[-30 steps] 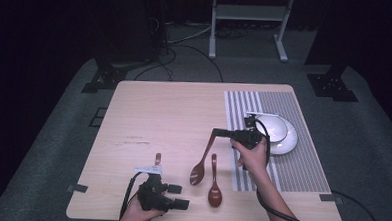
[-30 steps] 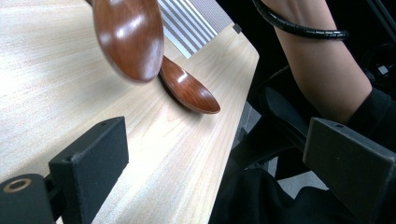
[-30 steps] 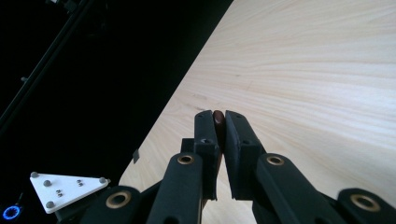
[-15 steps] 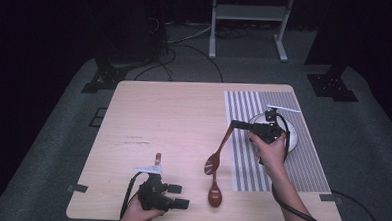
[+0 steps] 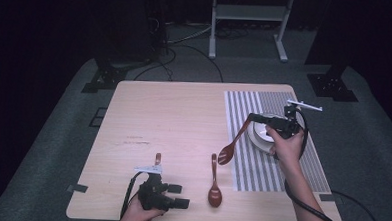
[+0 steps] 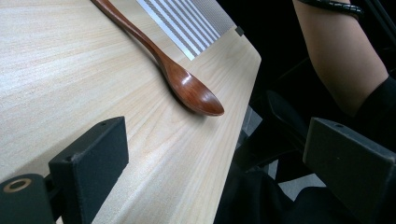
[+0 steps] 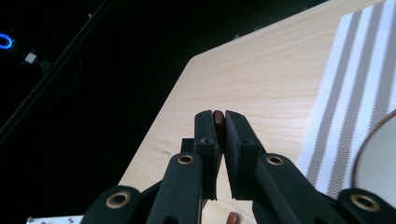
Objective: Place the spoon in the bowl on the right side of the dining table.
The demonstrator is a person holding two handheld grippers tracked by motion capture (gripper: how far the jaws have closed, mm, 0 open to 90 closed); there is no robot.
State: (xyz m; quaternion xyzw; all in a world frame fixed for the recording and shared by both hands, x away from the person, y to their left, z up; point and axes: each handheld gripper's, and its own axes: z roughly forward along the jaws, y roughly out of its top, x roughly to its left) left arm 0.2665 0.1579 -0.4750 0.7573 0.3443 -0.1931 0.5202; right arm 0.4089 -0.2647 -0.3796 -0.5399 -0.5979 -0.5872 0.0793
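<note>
here, nearest to the person, the left gripper (image 5: pixel 173 195) rests low at the near edge of the wooden table (image 5: pixel 173 119), held by the left hand (image 5: pixel 138 212). in the left gripper view its jaws stand wide apart and nothing is between them. just beside it, a little to the right, one dark red wooden spoon (image 5: pixel 214 184) lies flat on the table, its bowl toward the person and its handle pointing away; the same spoon (image 6: pixel 173 70) shows close in the left gripper view. a small brown piece (image 5: pixel 157 159) lies on the table just beyond the left gripper; i cannot tell what it is.

farther, the right gripper (image 5: pixel 256 117) is lifted above the striped mat (image 5: pixel 252 158), held by the right hand (image 5: pixel 284 143). its jaws are closed narrow on the handle end of a second wooden spoon (image 5: pixel 234 141), which hangs tilted, the bowl down and toward the table's middle, over the left edge of the mat. in the right gripper view the handle tip (image 7: pixel 218 116) sits between the two jaws. a white plate (image 5: pixel 259 136) lies on the mat, partly hidden under the right hand.

beyond the table, a metal stand (image 5: pixel 248 12) and cables (image 5: pixel 187 37) are on the dark floor.
</note>
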